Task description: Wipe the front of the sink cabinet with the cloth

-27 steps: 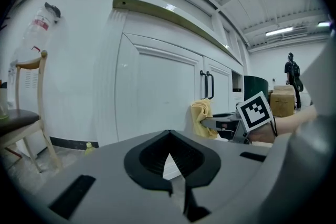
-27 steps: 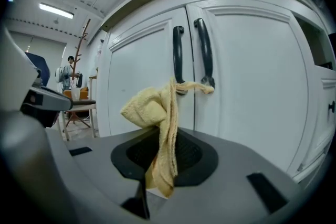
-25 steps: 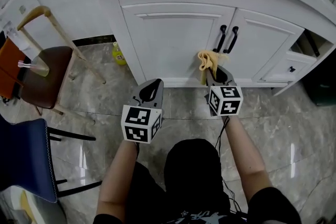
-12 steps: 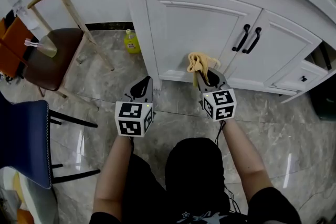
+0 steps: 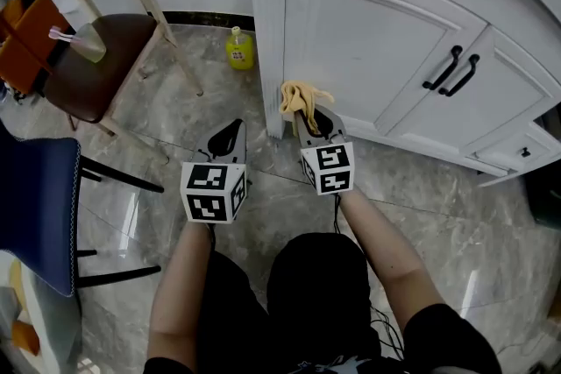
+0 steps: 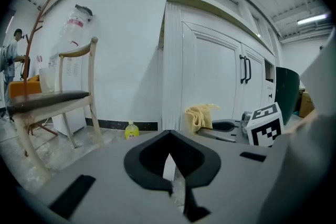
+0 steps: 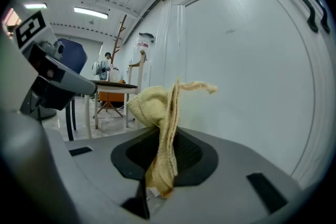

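Observation:
The white sink cabinet [image 5: 386, 39] fills the upper right of the head view, with two black door handles [image 5: 451, 70]. My right gripper [image 5: 302, 111] is shut on a yellow cloth [image 5: 298, 95], which sits low against the cabinet's left corner post. In the right gripper view the cloth [image 7: 157, 113] stands bunched up out of the closed jaws [image 7: 165, 139], close to the white door panel [image 7: 241, 76]. My left gripper [image 5: 230, 131] hangs over the floor to the left, apart from the cabinet, shut with nothing in it [image 6: 169, 136]. The left gripper view shows the cloth [image 6: 199, 115] too.
A small yellow bottle [image 5: 237, 48] stands on the floor by the wall, left of the cabinet. A wooden chair with a brown seat [image 5: 96, 57] is at the upper left, and a blue chair [image 5: 35, 215] at the left edge. The floor is grey marble tile [image 5: 438, 188].
Both grippers have moved left along the cabinet front. The cloth has gone from below the door handles to the left corner post. The left gripper stays shut and empty.

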The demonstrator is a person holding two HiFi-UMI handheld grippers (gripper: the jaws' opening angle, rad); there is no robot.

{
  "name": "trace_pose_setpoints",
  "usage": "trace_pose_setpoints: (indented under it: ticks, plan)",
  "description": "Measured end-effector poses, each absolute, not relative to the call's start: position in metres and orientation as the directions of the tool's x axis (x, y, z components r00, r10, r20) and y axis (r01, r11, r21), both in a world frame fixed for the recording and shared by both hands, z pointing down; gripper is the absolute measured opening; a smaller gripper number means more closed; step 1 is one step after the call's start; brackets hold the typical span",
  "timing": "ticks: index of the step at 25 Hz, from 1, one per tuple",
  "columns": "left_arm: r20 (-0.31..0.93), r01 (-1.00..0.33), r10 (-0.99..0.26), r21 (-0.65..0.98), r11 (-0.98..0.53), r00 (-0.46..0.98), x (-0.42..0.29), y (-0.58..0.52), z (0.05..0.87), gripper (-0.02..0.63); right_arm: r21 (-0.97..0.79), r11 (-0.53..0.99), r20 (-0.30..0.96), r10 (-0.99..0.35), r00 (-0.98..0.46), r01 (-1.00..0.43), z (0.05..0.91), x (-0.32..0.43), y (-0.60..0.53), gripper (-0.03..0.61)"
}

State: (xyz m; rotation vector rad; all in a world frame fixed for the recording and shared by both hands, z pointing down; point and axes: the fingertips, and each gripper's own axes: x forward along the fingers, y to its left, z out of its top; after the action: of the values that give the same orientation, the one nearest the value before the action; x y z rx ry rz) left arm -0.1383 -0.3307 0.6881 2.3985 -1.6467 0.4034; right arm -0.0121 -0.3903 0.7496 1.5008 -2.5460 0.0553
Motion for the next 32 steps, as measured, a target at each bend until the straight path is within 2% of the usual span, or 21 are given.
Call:
trace_pose_setpoints:
  ticks: [8,27,32]
  plan:
    - [0.35,-0.921,-0.864,-0.009,-0.389,0.361,-0.133,-0.329,0.695,0.014,0.025,0.423,0.172,-0.895,-0.413,-0.906,0.762,-0.003,-0.403,0.083]
    - [0.344,-0.809,-0.753,0.032,-0.587,0.56,-0.019,-0.331,0.707,0.014,0.05,0.129,0.197,-0.973,-0.117,-0.99,0.774,0.171,-0.365,0.083]
    - [0.339,-0.787,-0.73,0.053,-0.615,0.593,0.0,-0.33,0.711,0.014,0.065,0.096,0.205,-0.975,-0.081,-0.993,0.775,0.194,-0.353,0.084]
